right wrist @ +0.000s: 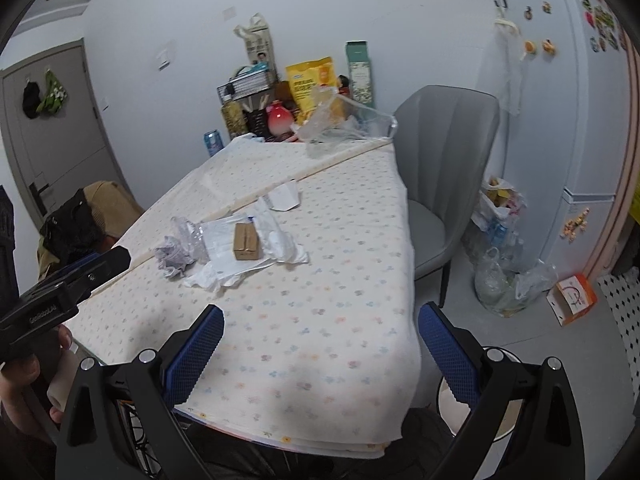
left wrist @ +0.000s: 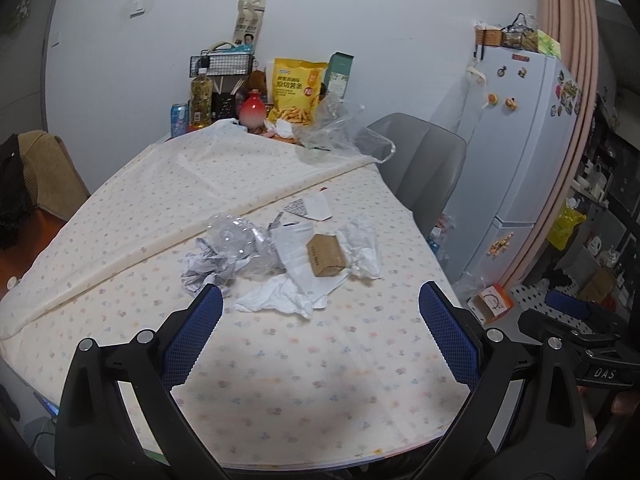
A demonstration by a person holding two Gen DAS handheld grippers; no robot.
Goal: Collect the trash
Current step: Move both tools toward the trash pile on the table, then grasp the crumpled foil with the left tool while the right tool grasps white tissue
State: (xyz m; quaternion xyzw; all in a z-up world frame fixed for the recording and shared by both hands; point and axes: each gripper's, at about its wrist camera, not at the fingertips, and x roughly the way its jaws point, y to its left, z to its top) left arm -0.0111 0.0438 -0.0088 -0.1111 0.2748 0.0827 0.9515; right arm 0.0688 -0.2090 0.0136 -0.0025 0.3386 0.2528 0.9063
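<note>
A pile of trash lies mid-table: a small brown cardboard box (left wrist: 326, 255) (right wrist: 246, 242), crumpled white paper (left wrist: 280, 300) (right wrist: 224, 276), a crushed clear plastic wrapper (left wrist: 236, 240) (right wrist: 186, 232), a crumpled printed paper ball (left wrist: 204, 270) (right wrist: 172, 258) and a white torn packet (left wrist: 314, 207) (right wrist: 285, 197). My left gripper (left wrist: 320, 320) is open and empty, just short of the pile. My right gripper (right wrist: 320, 340) is open and empty, over the table's near right corner, further from the pile.
The table (left wrist: 280, 380) has a floral cloth. At its far end stand a yellow snack bag (left wrist: 298, 90), bottles, a red vase (left wrist: 251, 110) and a clear plastic bag (left wrist: 340, 132). A grey chair (right wrist: 444, 168), a fridge (right wrist: 560, 120), floor bags (right wrist: 500, 276) and a white bin (right wrist: 460, 404) are on the right.
</note>
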